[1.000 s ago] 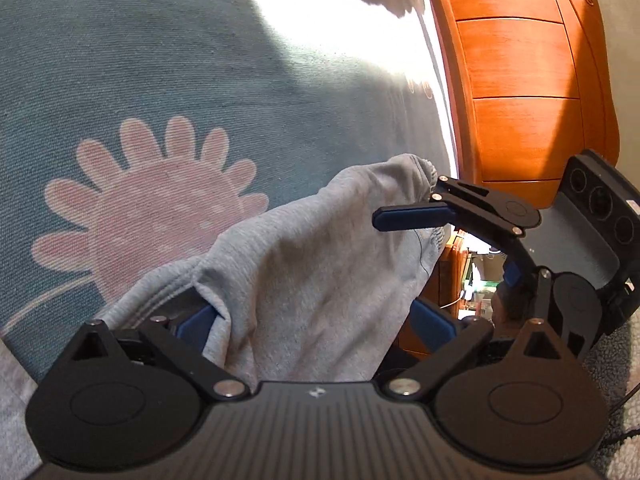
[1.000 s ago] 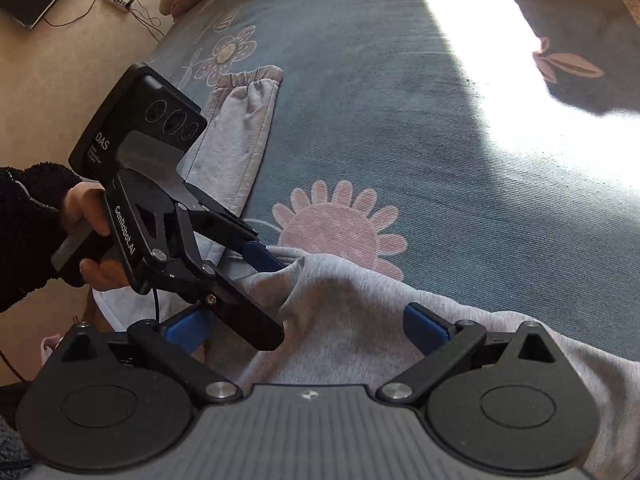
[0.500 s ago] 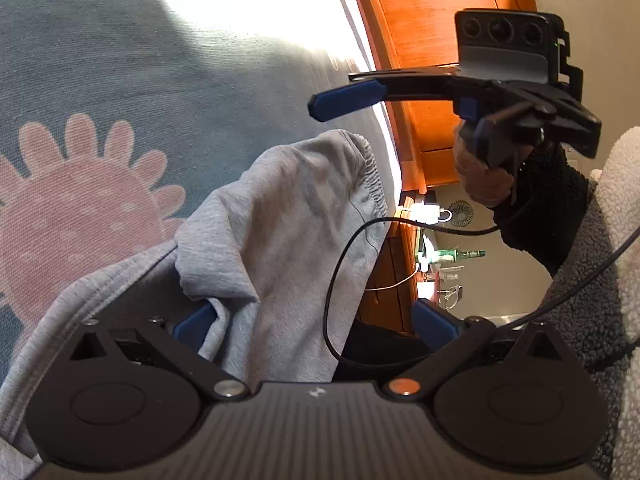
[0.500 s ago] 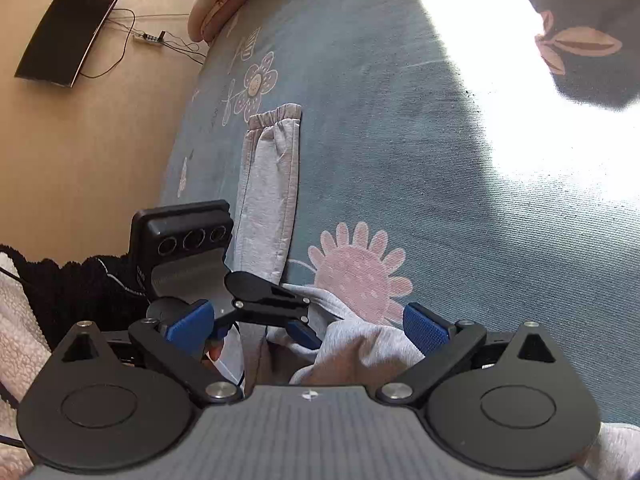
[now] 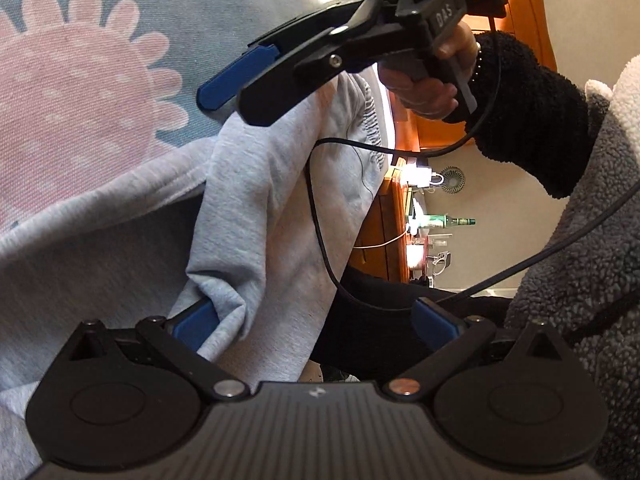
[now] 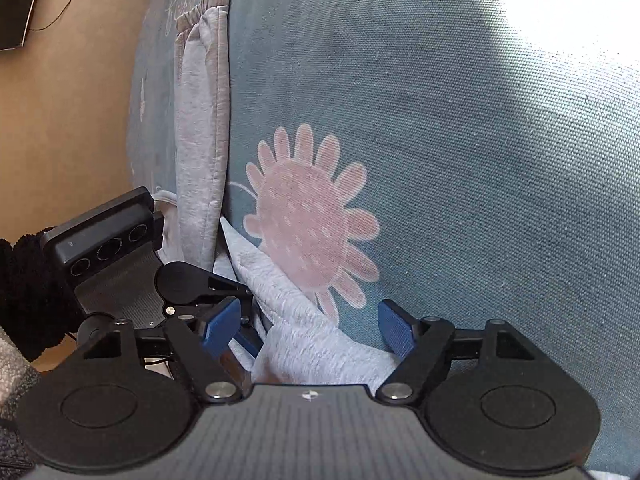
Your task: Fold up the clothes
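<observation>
Grey sweatpants [image 5: 264, 208] lie on a blue bedspread [image 6: 480, 160] with a pink flower [image 6: 308, 224]. My left gripper [image 5: 316, 322] is open, a raised fold of the grey cloth resting against its left pad [image 5: 196, 324]. One trouser leg [image 6: 200, 128] stretches away flat across the bedspread. My right gripper [image 6: 308, 328] hovers low over a bunched part of the pants [image 6: 304, 344]; its jaws are closing with that cloth between them, the pads clear of it. In the left wrist view the right gripper [image 5: 240, 96] hangs just above the waistband fold.
An orange wooden cabinet [image 5: 532, 20] stands beyond the bed edge. A black cable [image 5: 320, 220] hangs across the cloth. The person's fleece sleeve [image 5: 592, 280] fills the right side. Wooden floor [image 6: 72, 120] with a dark screen [image 6: 16, 0] lies left of the bed.
The right gripper has dropped and tipped down toward the cloth, and its jaws have narrowed. The left gripper has shifted and turned, with the grey fold still between its fingers.
</observation>
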{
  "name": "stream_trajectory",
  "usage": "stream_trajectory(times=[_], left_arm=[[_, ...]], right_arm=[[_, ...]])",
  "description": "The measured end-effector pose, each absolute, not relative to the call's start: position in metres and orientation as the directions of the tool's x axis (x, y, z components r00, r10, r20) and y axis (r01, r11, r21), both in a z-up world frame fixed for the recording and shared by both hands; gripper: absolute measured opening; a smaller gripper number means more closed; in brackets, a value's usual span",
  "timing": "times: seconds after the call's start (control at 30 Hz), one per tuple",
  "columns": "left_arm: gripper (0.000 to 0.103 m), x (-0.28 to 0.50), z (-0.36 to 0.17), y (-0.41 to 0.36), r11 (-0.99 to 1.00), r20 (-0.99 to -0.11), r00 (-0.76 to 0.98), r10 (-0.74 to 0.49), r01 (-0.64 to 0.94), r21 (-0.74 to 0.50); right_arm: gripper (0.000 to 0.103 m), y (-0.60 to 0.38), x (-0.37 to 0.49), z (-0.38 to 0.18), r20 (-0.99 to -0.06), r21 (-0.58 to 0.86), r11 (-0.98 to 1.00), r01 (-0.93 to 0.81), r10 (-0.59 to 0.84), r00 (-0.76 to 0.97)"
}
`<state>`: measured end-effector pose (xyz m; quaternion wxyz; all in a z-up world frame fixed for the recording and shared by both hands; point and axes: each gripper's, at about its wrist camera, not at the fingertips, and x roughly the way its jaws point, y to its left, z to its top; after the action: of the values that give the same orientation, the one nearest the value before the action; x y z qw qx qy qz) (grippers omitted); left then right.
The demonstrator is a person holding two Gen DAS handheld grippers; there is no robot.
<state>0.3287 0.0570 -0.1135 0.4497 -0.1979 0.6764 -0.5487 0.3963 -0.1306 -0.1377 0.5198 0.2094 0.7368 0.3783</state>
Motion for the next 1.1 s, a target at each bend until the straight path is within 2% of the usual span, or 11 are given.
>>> stream_trajectory(times=[0.23,0.37,0.47,0.6,0.73,0.83,0.9,0.93,0.97,1.0,1.1], left_arm=[[0.101,0.330,-0.119,0.059,0.321,-0.392,-0.517,-0.761,0.226,-0.920],[0.101,0.329,-0.119,0.059,0.320,-0.403,-0.518,-0.754,0.246,-0.915],[0.101,0.332,-0.120,0.061,0.325,-0.404,-0.514,-0.757,0.240,-0.915],[0.101,0.333,-0.121,0.064,0.333,-0.409,-0.511,-0.756,0.237,-0.913],[0.101,0.339,-0.120,0.073,0.343,-0.417,-0.514,-0.750,0.237,-0.909],[0.101,0.337,-0.120,0.069,0.350,-0.425,-0.513,-0.746,0.240,-0.905],[0.101,0.339,-0.119,0.068,0.358,-0.432,-0.507,-0.746,0.243,-0.902],[0.101,0.339,-0.118,0.067,0.362,-0.437,-0.501,-0.747,0.246,-0.899],[0.101,0.340,-0.117,0.066,0.365,-0.443,-0.495,-0.748,0.250,-0.897],[0.101,0.340,-0.117,0.065,0.368,-0.445,-0.488,-0.751,0.251,-0.895],[0.101,0.344,-0.113,0.067,0.366,-0.438,-0.462,-0.771,0.240,-0.899]], right_arm=[[0.081,-0.124,0.372,-0.115,-0.648,0.751,0.636,-0.177,0.660,-0.379],[0.085,-0.150,0.381,-0.125,-0.682,0.711,0.694,-0.114,0.640,-0.354],[0.086,-0.164,0.373,-0.137,-0.625,0.734,0.679,-0.006,0.672,-0.396],[0.093,-0.160,0.370,-0.129,-0.520,0.827,0.562,0.007,0.770,-0.370],[0.093,-0.165,0.384,-0.130,-0.397,0.895,0.440,0.077,0.862,-0.315],[0.091,-0.173,0.391,-0.132,-0.402,0.895,0.441,0.063,0.860,-0.314],[0.086,-0.174,0.390,-0.130,-0.446,0.880,0.476,0.002,0.826,-0.346],[0.076,-0.174,0.389,-0.130,-0.457,0.876,0.483,-0.019,0.815,-0.357],[0.061,-0.173,0.388,-0.128,-0.470,0.871,0.490,-0.039,0.807,-0.359],[0.054,-0.171,0.386,-0.127,-0.489,0.863,0.500,-0.067,0.795,-0.359],[0.016,-0.166,0.386,-0.115,-0.604,0.796,0.570,-0.203,0.722,-0.337]])
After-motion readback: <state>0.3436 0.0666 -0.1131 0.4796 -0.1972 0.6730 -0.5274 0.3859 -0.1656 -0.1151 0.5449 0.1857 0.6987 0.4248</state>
